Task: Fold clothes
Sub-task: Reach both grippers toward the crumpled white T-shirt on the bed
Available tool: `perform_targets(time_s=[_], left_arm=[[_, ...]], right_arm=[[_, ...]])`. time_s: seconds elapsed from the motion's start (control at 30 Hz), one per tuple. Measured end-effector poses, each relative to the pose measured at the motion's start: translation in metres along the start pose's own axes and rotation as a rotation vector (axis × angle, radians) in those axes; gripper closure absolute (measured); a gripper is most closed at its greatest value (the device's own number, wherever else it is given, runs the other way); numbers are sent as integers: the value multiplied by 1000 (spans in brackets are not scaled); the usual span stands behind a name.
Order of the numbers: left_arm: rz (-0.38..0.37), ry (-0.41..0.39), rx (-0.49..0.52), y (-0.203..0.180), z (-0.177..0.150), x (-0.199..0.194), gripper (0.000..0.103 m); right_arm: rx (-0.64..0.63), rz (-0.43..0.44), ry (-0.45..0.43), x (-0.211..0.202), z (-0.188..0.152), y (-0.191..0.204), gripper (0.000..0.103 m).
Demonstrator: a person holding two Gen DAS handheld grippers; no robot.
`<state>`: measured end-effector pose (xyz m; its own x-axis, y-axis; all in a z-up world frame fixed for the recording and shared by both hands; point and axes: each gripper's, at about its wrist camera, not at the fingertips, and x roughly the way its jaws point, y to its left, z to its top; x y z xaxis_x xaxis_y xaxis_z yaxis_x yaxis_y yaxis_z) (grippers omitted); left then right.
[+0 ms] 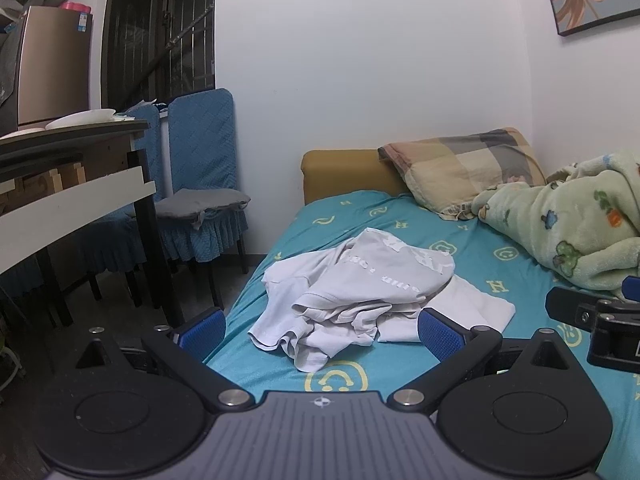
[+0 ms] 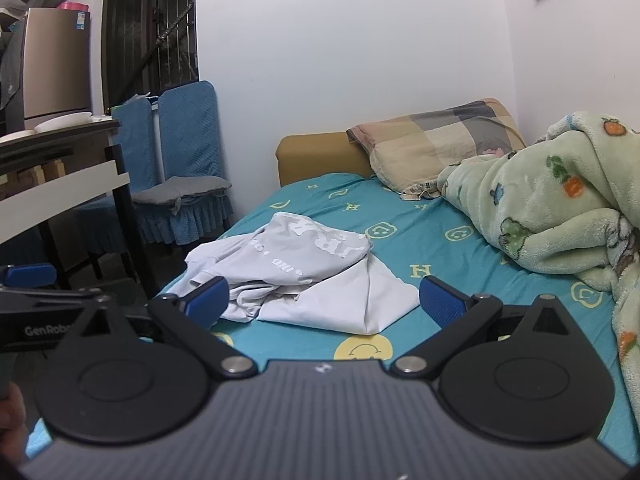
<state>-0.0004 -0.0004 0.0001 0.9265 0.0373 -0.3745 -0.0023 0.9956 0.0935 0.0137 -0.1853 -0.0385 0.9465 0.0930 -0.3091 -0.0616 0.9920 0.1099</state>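
A crumpled light-grey T-shirt (image 1: 360,276) (image 2: 288,256) with white lettering lies in a heap on the teal bed sheet (image 1: 480,248) (image 2: 440,248). Under its right side sits a flat folded white garment (image 1: 476,304) (image 2: 352,304). My left gripper (image 1: 320,330) hovers open just short of the heap, nothing between its blue pads. My right gripper (image 2: 324,298) is also open, held above the near edge of the white garment. Each gripper shows at the other view's edge.
A checked pillow (image 1: 464,164) (image 2: 436,140) and a green fleece blanket (image 1: 572,224) (image 2: 560,208) fill the bed's far right. Left of the bed stand blue-covered chairs (image 1: 200,184) (image 2: 184,168) and a table (image 1: 72,148) with plates. A wall rises behind the bed.
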Motion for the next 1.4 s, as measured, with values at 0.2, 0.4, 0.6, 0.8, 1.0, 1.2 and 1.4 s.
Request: perform_targets(time_s=[0.2, 0.4, 0.6, 0.8, 1.0, 1.2, 1.4], left_arm=[[-4, 1, -16, -1, 0, -1, 0], [-23, 12, -22, 5, -1, 5, 0], [-37, 10, 5, 2, 1, 8, 0], [-83, -18, 36, -4, 13, 9, 0], [-130, -46, 66, -10, 25, 11, 0], [-142, -70, 50, -11, 43, 27, 0], [-125, -15, -33, 21, 46, 54, 0]], right_arm=[[-9, -2, -12, -3, -1, 3, 0], [17, 16, -7, -2, 5, -1, 0], [55, 18, -80, -11, 15, -5, 0], [48, -36, -168, -22, 24, -13, 0], [25, 27, -276, -29, 22, -25, 0], [19, 38, -266, -20, 20, -30, 0], [79, 53, -106, 10, -3, -22, 26]])
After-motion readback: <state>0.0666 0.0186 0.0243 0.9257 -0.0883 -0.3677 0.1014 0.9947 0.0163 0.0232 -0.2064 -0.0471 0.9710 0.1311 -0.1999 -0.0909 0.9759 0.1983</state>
